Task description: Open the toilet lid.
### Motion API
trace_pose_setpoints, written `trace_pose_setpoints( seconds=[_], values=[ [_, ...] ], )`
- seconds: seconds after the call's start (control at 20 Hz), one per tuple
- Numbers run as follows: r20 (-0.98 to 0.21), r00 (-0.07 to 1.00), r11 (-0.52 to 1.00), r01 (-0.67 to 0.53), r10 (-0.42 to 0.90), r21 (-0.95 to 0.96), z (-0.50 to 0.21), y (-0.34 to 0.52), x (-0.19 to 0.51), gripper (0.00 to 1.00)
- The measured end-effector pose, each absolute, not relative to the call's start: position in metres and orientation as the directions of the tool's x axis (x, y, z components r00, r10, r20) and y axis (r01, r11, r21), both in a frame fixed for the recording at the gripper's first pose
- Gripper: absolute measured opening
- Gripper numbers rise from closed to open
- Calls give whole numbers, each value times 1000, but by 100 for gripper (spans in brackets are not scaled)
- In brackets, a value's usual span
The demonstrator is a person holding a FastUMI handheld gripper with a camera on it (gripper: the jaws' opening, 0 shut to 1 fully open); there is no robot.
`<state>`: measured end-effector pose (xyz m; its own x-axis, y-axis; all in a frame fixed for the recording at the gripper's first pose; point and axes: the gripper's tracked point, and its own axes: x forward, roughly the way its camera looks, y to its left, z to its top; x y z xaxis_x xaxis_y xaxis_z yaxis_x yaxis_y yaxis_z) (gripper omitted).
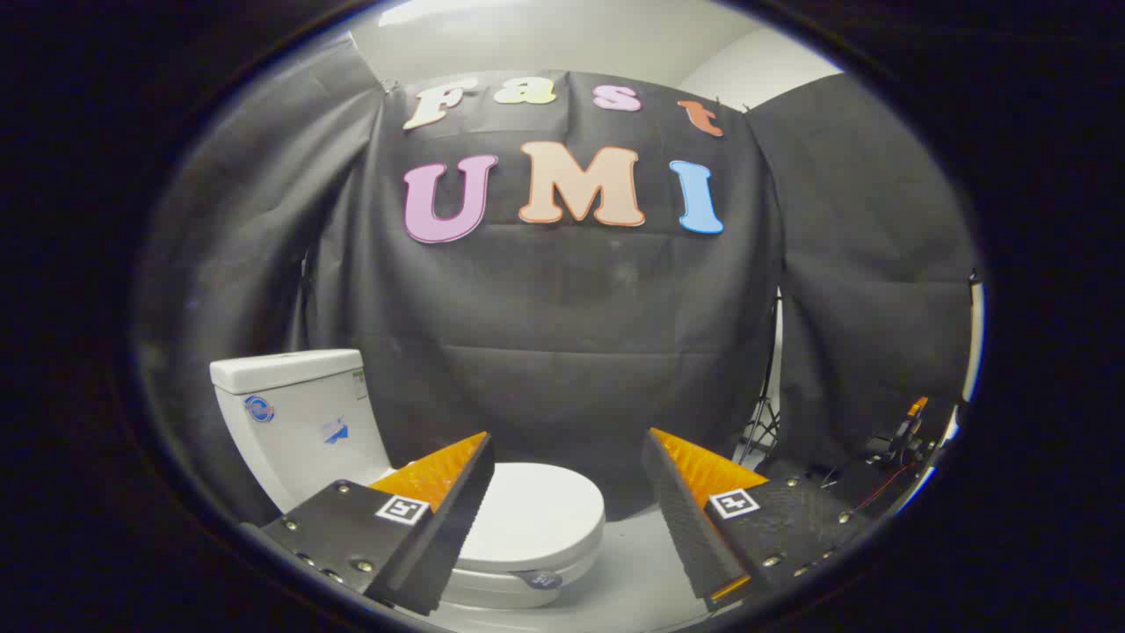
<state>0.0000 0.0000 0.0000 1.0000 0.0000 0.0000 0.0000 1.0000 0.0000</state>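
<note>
A white toilet stands below and ahead of me, its tank (294,422) against the black cloth wall. The white lid (536,514) lies flat and closed over the bowl, partly hidden behind my left finger. A small dark tab (538,579) sits at the front edge of the seat. My gripper (567,453) hangs above the toilet, open wide, with nothing between its fingers. The lid's front half lies between and below the fingers; neither finger touches it.
Black cloth walls close the booth at the back and on both sides. A light stand's tripod legs (763,422) rise to the right of the toilet. Dark equipment with red wires (896,448) sits at the far right. Pale floor (642,571) lies beside the bowl.
</note>
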Motion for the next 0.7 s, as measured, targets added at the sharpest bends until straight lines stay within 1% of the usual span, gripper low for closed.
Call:
trace_pose_setpoints(
  seconds=[0.3, 0.7],
  values=[
    [11, 999, 998, -43, 44, -42, -1, 22, 0, 100],
    [4, 999, 999, -36, 36, -37, -6, 19, -3, 100]
  ],
)
